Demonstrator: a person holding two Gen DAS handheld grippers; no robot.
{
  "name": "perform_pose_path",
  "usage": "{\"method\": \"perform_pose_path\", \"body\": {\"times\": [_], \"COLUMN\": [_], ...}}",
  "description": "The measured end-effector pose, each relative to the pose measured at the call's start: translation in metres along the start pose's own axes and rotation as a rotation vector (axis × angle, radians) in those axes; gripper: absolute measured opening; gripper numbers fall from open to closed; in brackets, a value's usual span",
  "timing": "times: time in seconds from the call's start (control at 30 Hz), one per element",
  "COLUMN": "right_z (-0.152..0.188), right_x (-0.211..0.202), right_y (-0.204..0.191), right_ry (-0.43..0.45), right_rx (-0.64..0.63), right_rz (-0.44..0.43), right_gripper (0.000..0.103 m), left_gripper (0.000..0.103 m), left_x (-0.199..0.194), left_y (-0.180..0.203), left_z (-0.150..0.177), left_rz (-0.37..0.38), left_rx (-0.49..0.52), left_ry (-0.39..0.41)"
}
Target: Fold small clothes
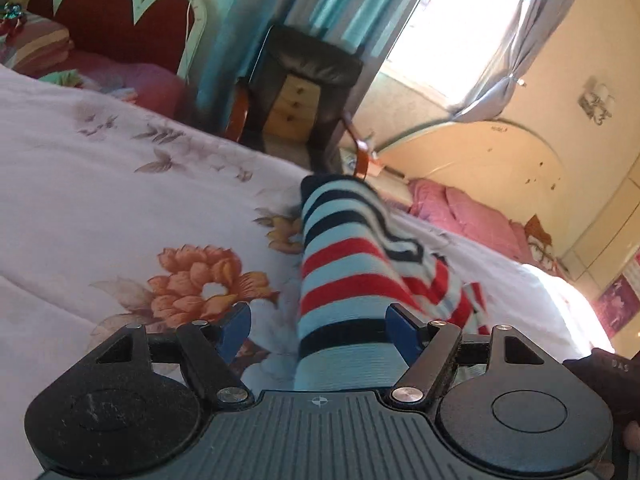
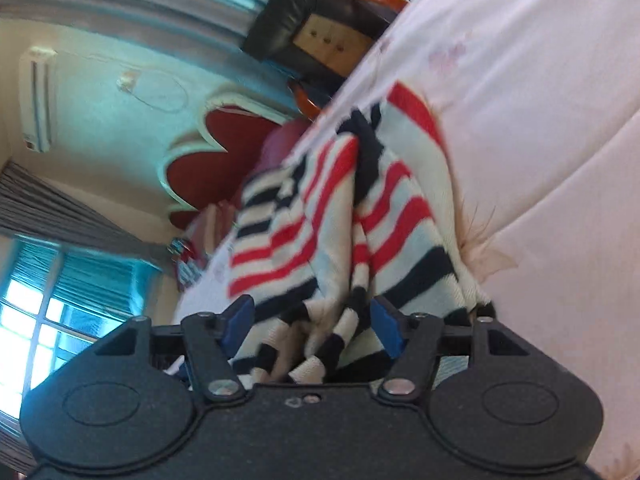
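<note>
- The striped sweater, banded in pale blue, red and navy, lies on a white bedspread printed with orange flowers.
- In the left wrist view a folded sleeve or edge of the sweater runs straight away from the camera, between the two blue pads of the left gripper.
- The left gripper's jaws stand wide apart; the left pad is clear of the cloth, and the right pad sits just beside the sweater's edge without pinching it.
- In the right wrist view the sweater is bunched and rumpled, its folds piling up against the body of the right gripper.
- The right gripper's jaws are also parted, with crumpled cloth lying loosely between them; the pads do not press on it.
- Both views are tilted, the right one strongly.
- Beyond the bed stand a red headboard with a white scalloped rim, a dark armchair, teal curtains and a bright window.
</note>
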State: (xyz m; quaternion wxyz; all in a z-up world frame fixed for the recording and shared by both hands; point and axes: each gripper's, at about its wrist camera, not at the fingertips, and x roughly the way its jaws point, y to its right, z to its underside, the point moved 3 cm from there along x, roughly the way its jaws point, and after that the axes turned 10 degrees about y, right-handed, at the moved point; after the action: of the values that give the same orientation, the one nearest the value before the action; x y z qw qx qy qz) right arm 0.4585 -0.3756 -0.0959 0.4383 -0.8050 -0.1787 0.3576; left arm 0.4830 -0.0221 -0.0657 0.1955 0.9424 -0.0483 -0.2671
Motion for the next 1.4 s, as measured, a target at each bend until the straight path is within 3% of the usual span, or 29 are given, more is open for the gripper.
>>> {"method": "perform_pose_path", "body": {"times": [0.27, 0.4, 0.47, 0.5, 0.53, 0.6, 0.7, 0.9, 1.07, 1.27, 1.4], "right_z": [0.017, 0.038, 0.049, 0.054, 0.058, 0.064, 0.066, 0.040, 0.025, 0.026, 0.027], "right_x": [0.026, 0.041, 0.046, 0.046, 0.044, 0.036, 0.016, -0.008, 0.010, 0.002, 0.004], "right_y": [-0.034, -0.054, -0.068, -0.073, -0.078, -0.086, -0.095, -0.086, -0.030, -0.034, -0.014], "right_ry": [-0.036, -0.043, -0.021, -0.004, 0.016, 0.051, 0.141, 0.284, 0.233, 0.264, 0.251], "right_rx": [-0.186, -0.457, -0.610, -0.677, -0.744, -0.833, -0.955, -0.920, -0.754, -0.731, -0.669], "right_rz": [0.121, 0.230, 0.279, 0.287, 0.291, 0.276, 0.242, 0.170, 0.258, 0.229, 0.237], "right_gripper": [0.061, 0.060, 0.050, 0.036, 0.028, 0.026, 0.025, 0.024, 0.024, 0.024, 0.025], "left_gripper": [0.073, 0.074, 0.074, 0.074, 0.074, 0.074, 0.074, 0.074, 0.074, 0.074, 0.074], "left_x": [0.034, 0.038, 0.038, 0.035, 0.032, 0.030, 0.040, 0.065, 0.077, 0.076, 0.079], "left_y": [0.002, 0.003, 0.003, 0.002, 0.002, 0.000, 0.007, 0.050, 0.070, 0.076, 0.085], "left_z": [0.042, 0.044, 0.043, 0.039, 0.034, 0.024, 0.016, 0.022, 0.037, 0.039, 0.042], "left_rz": [0.013, 0.027, 0.035, 0.042, 0.045, 0.051, 0.050, 0.077, 0.087, 0.096, 0.093], "left_rx": [-0.015, 0.012, 0.015, 0.010, 0.010, 0.004, 0.031, 0.149, 0.169, 0.197, 0.251], "left_ry": [-0.053, -0.050, -0.052, -0.043, -0.020, 0.024, 0.000, -0.057, -0.093, -0.110, -0.116]}}
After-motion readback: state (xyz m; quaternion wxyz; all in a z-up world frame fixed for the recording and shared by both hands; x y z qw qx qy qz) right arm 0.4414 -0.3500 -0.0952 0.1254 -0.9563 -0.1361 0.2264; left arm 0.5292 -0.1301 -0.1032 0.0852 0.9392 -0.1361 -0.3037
